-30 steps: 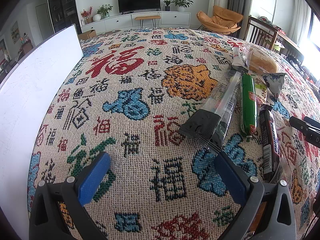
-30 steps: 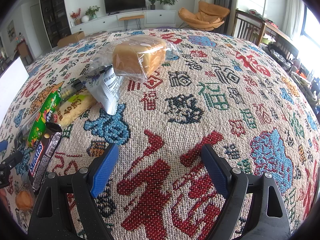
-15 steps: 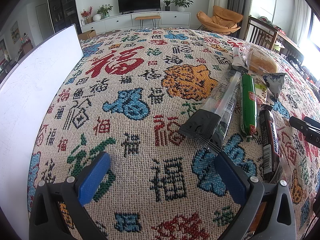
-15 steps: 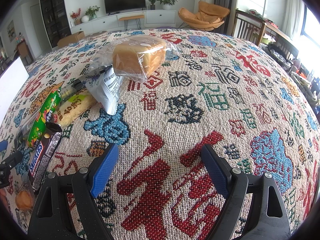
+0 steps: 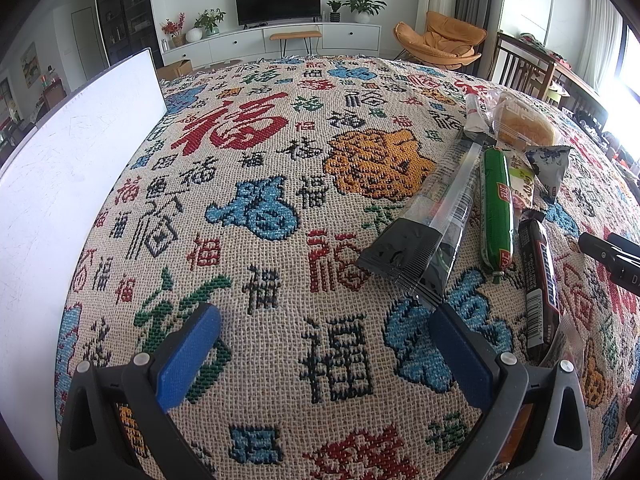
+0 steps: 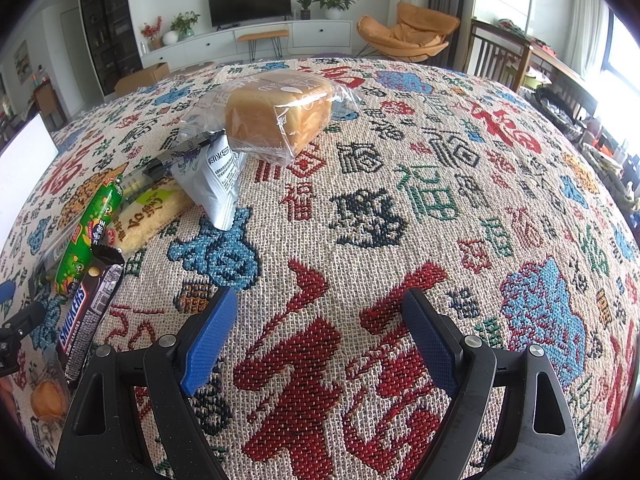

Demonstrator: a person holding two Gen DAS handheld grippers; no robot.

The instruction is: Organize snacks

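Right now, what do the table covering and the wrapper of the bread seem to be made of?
The table covering looks like thick woven fabric, matte: coarse stitches form the coloured characters. The bread wrapper seems thin clear plastic film, glossy: the loaf shows through it, it crinkles, and its edges catch light.

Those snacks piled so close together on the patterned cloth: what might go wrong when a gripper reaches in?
The Snickers bar, green sausage and clear-and-black packet lie side by side, so open fingers may drag a neighbour along. The wrapped bread looks soft; a firm squeeze could crush it. Both the left gripper and the right gripper are open and empty.
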